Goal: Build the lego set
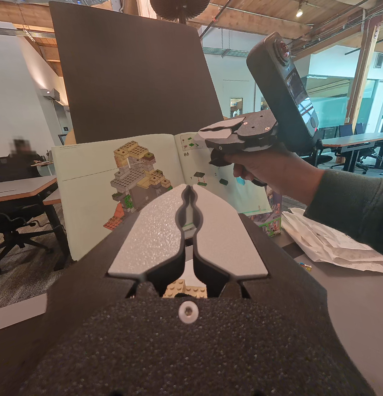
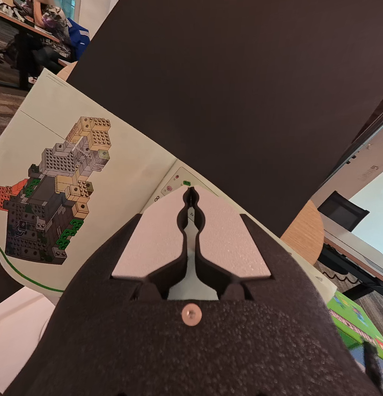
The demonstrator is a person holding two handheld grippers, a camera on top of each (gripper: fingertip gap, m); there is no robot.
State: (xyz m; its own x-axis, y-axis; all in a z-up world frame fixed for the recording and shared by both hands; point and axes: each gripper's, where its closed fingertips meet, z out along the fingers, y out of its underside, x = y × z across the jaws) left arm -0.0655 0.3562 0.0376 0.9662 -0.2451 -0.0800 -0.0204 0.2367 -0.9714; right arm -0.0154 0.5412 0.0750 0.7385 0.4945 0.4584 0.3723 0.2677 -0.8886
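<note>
A large dark matte rectangular board [image 1: 130,85] is standing upright behind the table, and an open pale instruction booklet [image 1: 96,188] with a drawing of a tan, grey and green brick model is leaning against it. A green printed cardboard set box [image 2: 357,327] is lying to the right, beside crumpled white paper bags [image 1: 327,242]. The left gripper [image 1: 190,188] is pointing at the booklet with its jaws closed together at the tips, nothing between them. The right gripper [image 1: 202,134], gripped by a hand [image 1: 269,169], is hovering at the booklet's right page, jaws likewise pressed together and empty. Small tan studded bricks [image 1: 186,289] are sitting directly beneath the left gripper.
</note>
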